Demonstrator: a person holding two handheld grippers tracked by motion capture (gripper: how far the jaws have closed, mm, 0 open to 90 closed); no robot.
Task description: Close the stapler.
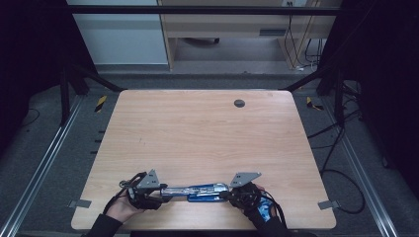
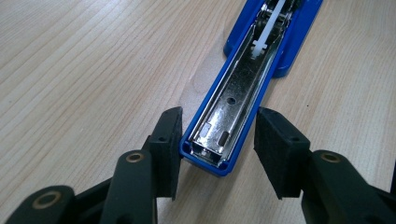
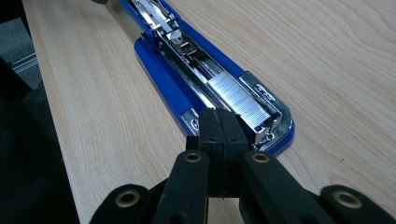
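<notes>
the opened blue-and-chrome metal stapler (image 1: 200, 191) lies at the table's 6 o'clock edge, staples loaded. the left gripper (image 2: 218, 140) straddles its tip unclamped; the right gripper (image 3: 222, 135) is clenched empty. next: lid to be folded shut.

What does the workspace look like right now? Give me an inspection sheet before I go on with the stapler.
Surface: light wooden table, with a small dark round plug near its far edge.
Job's things: blue plastic and chrome stapler lying opened out flat near the front edge; a silver strip of staples sits in its channel.
Clutter: nothing seen.
Grippers: left gripper has its jaws apart on either side of the stapler's blue end; the left pad looks to touch it, the right stands clear. Right gripper has its jaws shut, the tips at the staple end.
Cables: black cables on the floor to the right.
Surroundings: grey floor, metal rails, wooden furniture beyond.
</notes>
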